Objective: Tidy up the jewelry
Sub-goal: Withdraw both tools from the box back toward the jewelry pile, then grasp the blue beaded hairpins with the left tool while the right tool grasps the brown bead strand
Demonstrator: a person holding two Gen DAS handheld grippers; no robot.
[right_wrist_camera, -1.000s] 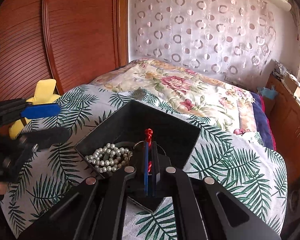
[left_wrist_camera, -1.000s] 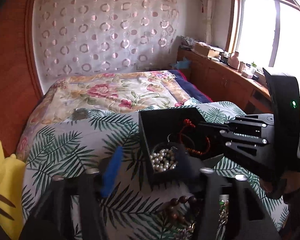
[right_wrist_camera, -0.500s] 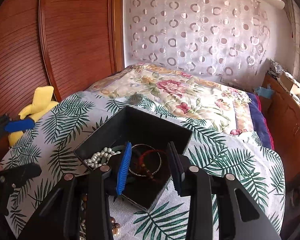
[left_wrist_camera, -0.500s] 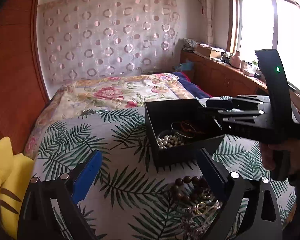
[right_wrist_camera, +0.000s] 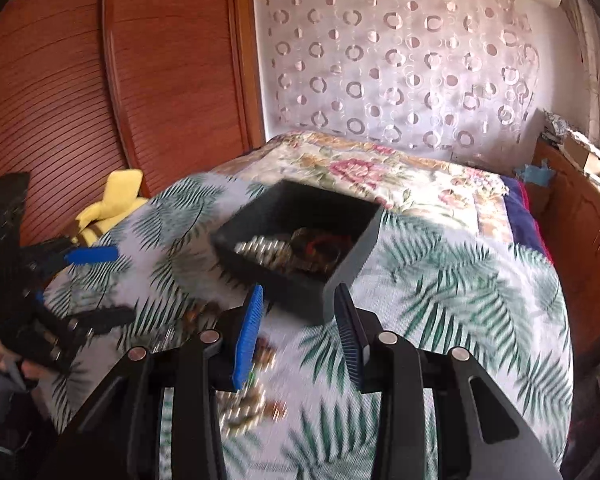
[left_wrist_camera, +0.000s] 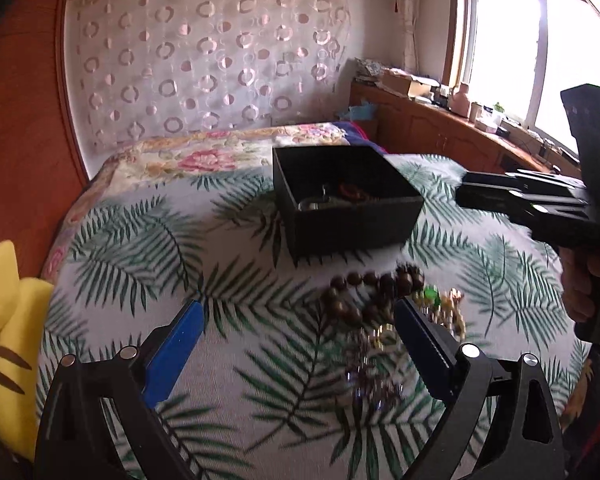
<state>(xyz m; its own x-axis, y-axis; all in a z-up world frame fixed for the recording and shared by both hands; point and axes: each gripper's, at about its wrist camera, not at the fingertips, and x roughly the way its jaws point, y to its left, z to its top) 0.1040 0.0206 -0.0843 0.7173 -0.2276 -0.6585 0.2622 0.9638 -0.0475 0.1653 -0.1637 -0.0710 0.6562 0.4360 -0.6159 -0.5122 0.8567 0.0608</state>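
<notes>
Two grippers hover over a bed (left_wrist_camera: 111,248) covered in a white spread printed with green palm leaves. Ahead of both grippers sits an open black box (left_wrist_camera: 346,204), resting on the spread; inside it lie pale pearl beads (right_wrist_camera: 259,248) and a red bangle (right_wrist_camera: 324,246), partly hidden by the near wall. Far to the left of the left gripper, at the bed's edge, lies a yellow plush toy (left_wrist_camera: 3,320). Between the left gripper and the box lies a loose heap of jewelry (left_wrist_camera: 380,320): a string of dark brown wooden beads (left_wrist_camera: 364,284) on the far side, with smaller gold and green pieces too blurred to name.

The left gripper (left_wrist_camera: 300,312) is spread wide, empty, its right blue pad just beside the heap. The right gripper (right_wrist_camera: 297,304) is moderately open and empty, its tips just short of the box's near corner, with the blurred heap below and to its left.
</notes>
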